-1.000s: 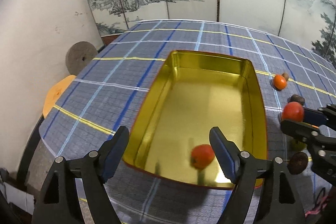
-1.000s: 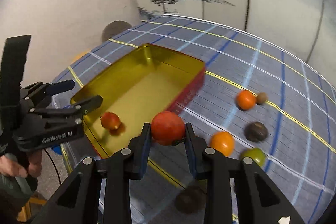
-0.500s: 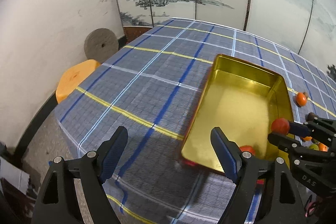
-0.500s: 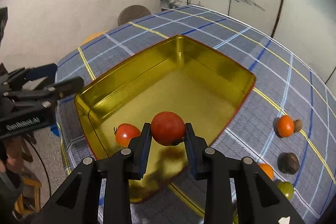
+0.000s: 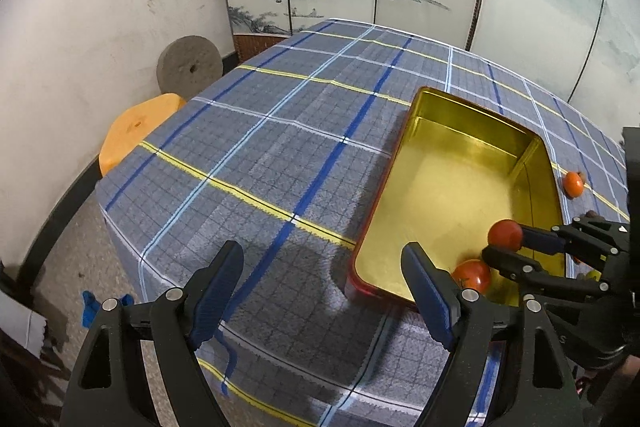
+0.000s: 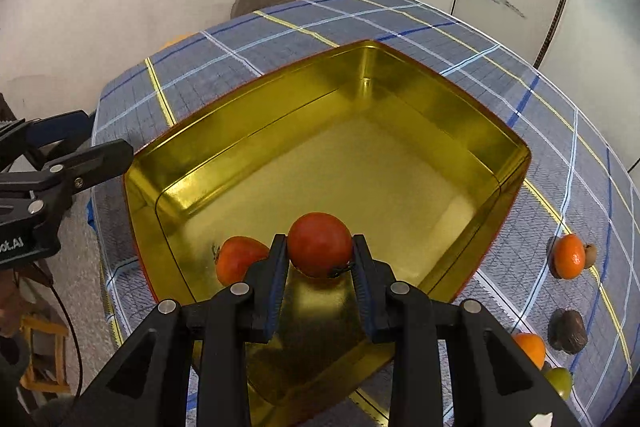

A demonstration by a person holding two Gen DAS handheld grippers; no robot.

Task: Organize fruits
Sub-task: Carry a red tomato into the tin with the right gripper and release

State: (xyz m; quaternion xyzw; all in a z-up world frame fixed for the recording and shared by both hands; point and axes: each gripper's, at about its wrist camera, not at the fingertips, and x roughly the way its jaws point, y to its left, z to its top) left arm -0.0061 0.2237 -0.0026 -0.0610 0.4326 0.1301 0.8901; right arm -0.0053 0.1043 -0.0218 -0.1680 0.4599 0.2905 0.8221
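Lowered over tray (image 6: 472, 131), right gripper (image 6: 320, 259) pinches tomato (image 6: 320, 243)

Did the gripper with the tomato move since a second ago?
Yes. The right gripper carried its tomato from outside the gold tin, over the rim, to above the tin's floor beside the other tomato.

I see the bench under a grey-blue plaid cloth (image 6: 460, 39) with yellow and blue stripes. A gold rectangular metal tin with a red outer rim (image 6: 472, 131) sits mid-frame on it. At lower right lie two orange mandarins (image 6: 568, 255), a brown wrinkled nut-like fruit (image 6: 567, 330) and a green fruit (image 6: 560, 379).
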